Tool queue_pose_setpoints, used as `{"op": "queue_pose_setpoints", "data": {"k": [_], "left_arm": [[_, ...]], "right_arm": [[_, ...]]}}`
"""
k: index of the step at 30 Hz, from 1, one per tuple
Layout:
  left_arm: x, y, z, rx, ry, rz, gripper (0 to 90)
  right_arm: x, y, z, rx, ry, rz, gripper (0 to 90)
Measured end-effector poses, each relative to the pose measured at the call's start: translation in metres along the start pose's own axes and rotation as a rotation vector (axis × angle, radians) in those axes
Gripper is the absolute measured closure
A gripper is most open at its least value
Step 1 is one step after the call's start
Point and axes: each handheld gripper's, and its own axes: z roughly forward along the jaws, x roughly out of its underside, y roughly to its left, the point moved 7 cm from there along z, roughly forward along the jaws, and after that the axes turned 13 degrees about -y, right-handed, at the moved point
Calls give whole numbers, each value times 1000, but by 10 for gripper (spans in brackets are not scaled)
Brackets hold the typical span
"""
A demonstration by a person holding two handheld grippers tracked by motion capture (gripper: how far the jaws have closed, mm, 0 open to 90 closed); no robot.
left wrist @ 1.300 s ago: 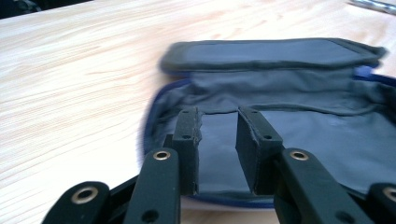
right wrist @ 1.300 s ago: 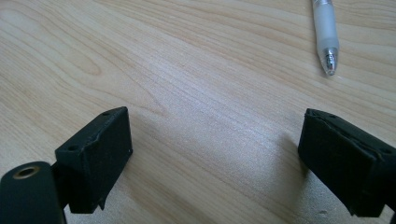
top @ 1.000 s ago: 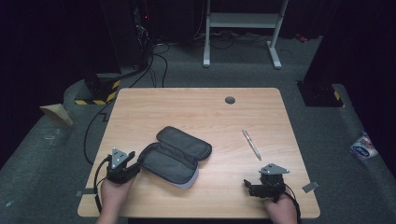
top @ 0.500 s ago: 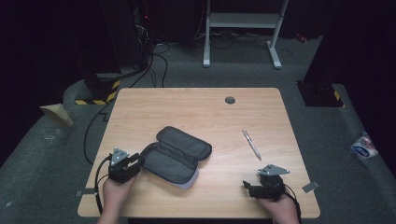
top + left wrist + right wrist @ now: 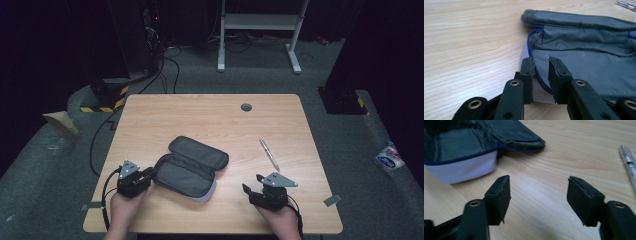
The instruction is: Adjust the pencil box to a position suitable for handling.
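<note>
My left tongs [image 5: 541, 65] have just been closing on the open case's [image 5: 192, 167] zipper edge, rim between the jaws, not yet pinched. Right tongs [image 5: 539, 192], also closing, stand empty, moderately wide. Next, as I judge: clamp the rim, then swing right to the pen [image 5: 630, 162] beside them.

The case [image 5: 192, 167] lay open on the table [image 5: 210, 115], near its middle toward the front edge. The pen [image 5: 269, 154] was placed right of the case, apart from it. The left gripper [image 5: 145, 176] was set at the case's left end, its rim between the jaws. The right gripper [image 5: 250, 190] was held right of the case, in front of the pen. The grommet [image 5: 246, 107] was set well behind the case.
</note>
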Motion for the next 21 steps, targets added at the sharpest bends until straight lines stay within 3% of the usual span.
{"op": "queue_pose_setpoints", "data": {"k": [3, 6, 10, 17, 21], "left_arm": [[1, -9, 1, 25, 10, 24, 736], [2, -16, 3, 38, 18, 42, 732], [4, -36, 7, 82, 29, 76, 723], [5, -58, 11, 133, 40, 106, 705], [6, -68, 12, 165, 43, 102, 702]], "right_arm": [[7, 10, -3, -21, -4, -18, 378], [14, 13, -6, -27, 9, -6, 376], [19, 17, -4, -40, 21, -15, 373], [18, 21, -1, -56, 15, -16, 368], [17, 23, -2, -62, 7, -17, 368]]}}
